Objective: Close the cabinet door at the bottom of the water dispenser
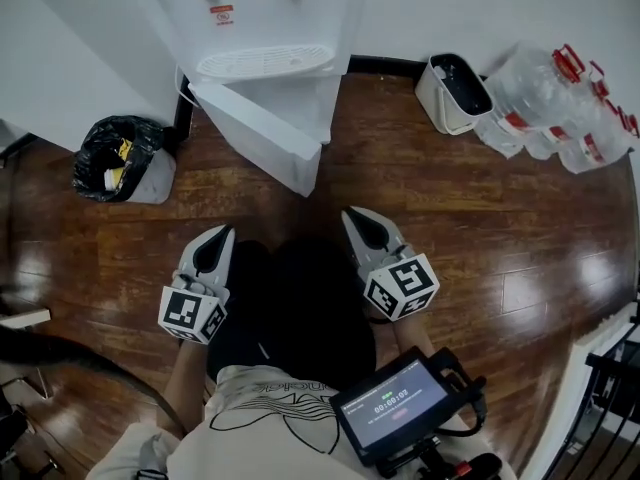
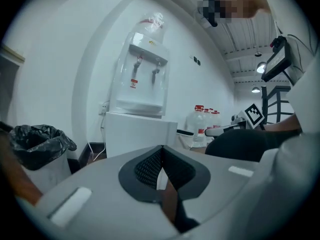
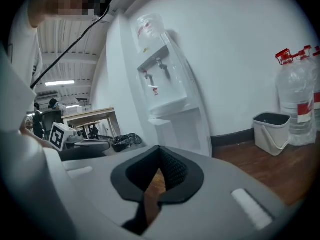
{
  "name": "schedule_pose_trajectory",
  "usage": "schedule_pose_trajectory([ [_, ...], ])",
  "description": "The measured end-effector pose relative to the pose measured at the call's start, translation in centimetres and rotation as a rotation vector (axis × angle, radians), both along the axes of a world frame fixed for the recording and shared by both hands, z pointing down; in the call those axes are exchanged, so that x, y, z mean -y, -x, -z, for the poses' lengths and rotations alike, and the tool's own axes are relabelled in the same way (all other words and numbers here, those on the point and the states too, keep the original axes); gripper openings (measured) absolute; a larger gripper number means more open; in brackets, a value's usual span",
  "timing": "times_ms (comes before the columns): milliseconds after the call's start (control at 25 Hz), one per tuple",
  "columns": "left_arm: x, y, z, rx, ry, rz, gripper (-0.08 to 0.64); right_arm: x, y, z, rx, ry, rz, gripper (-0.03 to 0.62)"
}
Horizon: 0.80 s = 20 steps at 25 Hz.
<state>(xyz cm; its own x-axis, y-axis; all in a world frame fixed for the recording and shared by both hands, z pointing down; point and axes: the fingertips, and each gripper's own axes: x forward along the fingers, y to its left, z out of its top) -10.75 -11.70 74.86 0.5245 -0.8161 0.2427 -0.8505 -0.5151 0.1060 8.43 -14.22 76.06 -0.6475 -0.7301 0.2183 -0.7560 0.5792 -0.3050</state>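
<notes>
Status: nothing done yet. The cabinet door [image 1: 255, 128] at the bottom of the water dispenser [image 1: 262, 23] stands swung well out. Its free edge points back toward the person, ahead of both sets of fingertips and well apart from them, so no contact.

Left gripper [image 1: 215, 251]: jaws together, pads [image 2: 145, 166] meeting at the tip, nothing between them. The door panel sits straight ahead of its fingers.

Right gripper [image 1: 368, 230]: also closed and empty. The door's free edge lies ahead and a little left of its fingers, nearer to them than to the left ones.

Both grippers are held low, one either side of the person's legs.

The hinge looks to be on the far-left corner of the cabinet, but the head view is steep, so I'm not certain.

Left to do, by my read, is all of it:
- Reach forward.
- Put closed fingertips on the door's outer face near the free edge.
- Push until the door is flush.

Clutter is out of the path. The black-bagged bin [image 1: 115, 158] is far left of the left fingers. The white bucket [image 1: 455, 93] and the water bottles [image 1: 560, 98] are far right of the right fingers.
</notes>
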Motion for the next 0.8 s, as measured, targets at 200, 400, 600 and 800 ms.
schedule_pose_trajectory([
  [200,-0.5,2.1,-0.8,-0.015,0.03,0.075,0.02,1.7,4.7,-1.3,-0.007,0.023,0.103,0.003],
  [400,-0.9,3.0,-1.8,-0.002,0.046,0.091,0.02,6.3,8.5,-1.8,0.002,0.023,0.162,0.003],
  [600,-1.7,3.8,-1.5,-0.01,0.023,0.106,0.02,11.4,6.0,-2.7,-0.03,0.058,-0.062,0.003],
  [800,-2.6,5.0,-2.6,0.026,0.037,0.119,0.02,17.3,3.3,-3.7,-0.195,-0.013,-0.248,0.003],
])
